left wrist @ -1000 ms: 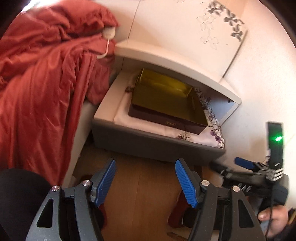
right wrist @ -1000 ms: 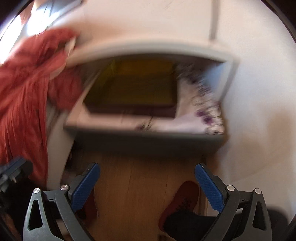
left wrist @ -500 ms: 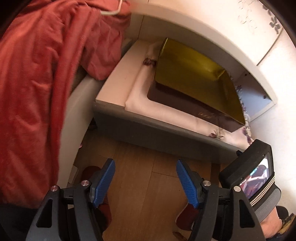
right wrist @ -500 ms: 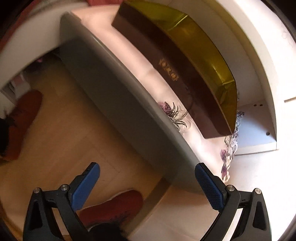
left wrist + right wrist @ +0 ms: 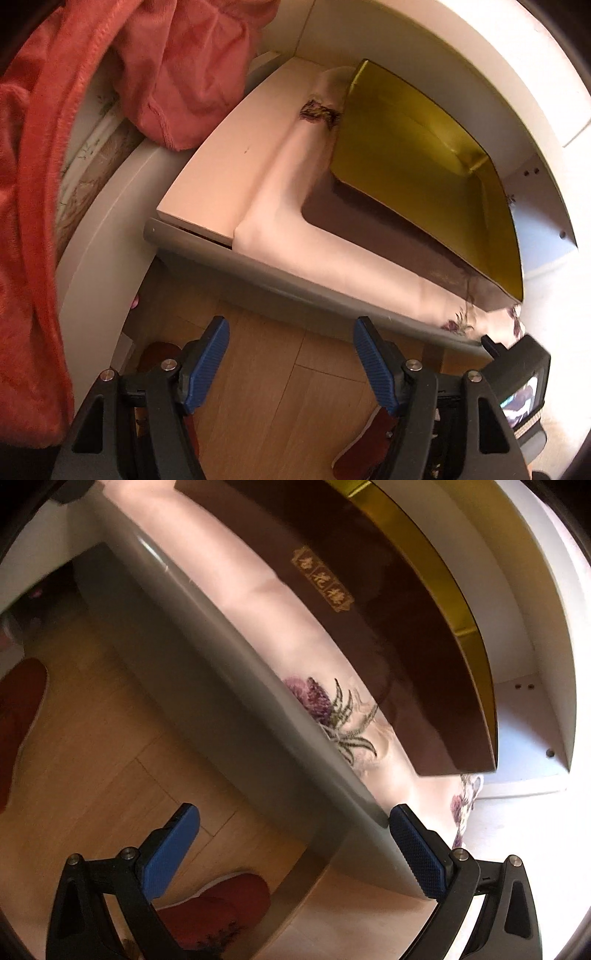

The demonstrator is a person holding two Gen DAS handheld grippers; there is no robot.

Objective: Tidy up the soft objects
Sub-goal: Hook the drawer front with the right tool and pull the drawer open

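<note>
A folded pale pink cloth point(image 5: 295, 206) with purple flower prints lies on the pulled-out grey drawer point(image 5: 258, 273) of a white bedside unit. A brown box with a gold inside point(image 5: 417, 173) rests on top of the cloth. My left gripper point(image 5: 291, 354) hangs open over the wooden floor, just in front of the drawer's front edge. In the right wrist view the same cloth point(image 5: 280, 602) and brown box point(image 5: 399, 627) fill the upper half. My right gripper point(image 5: 291, 838) is open, its right pad close to the drawer's point(image 5: 207, 653) corner, with nothing between the pads.
A red blanket point(image 5: 48, 184) hangs off the bed at the left, down to the floor. Red slippers point(image 5: 218, 908) are on the wooden floor point(image 5: 266, 369) below both grippers. The other gripper's camera body point(image 5: 524, 373) shows at the lower right of the left wrist view.
Both grippers have come down and closer to the drawer. The right gripper has rolled, so the drawer now runs diagonally across its view. The cloth and box have not moved.
</note>
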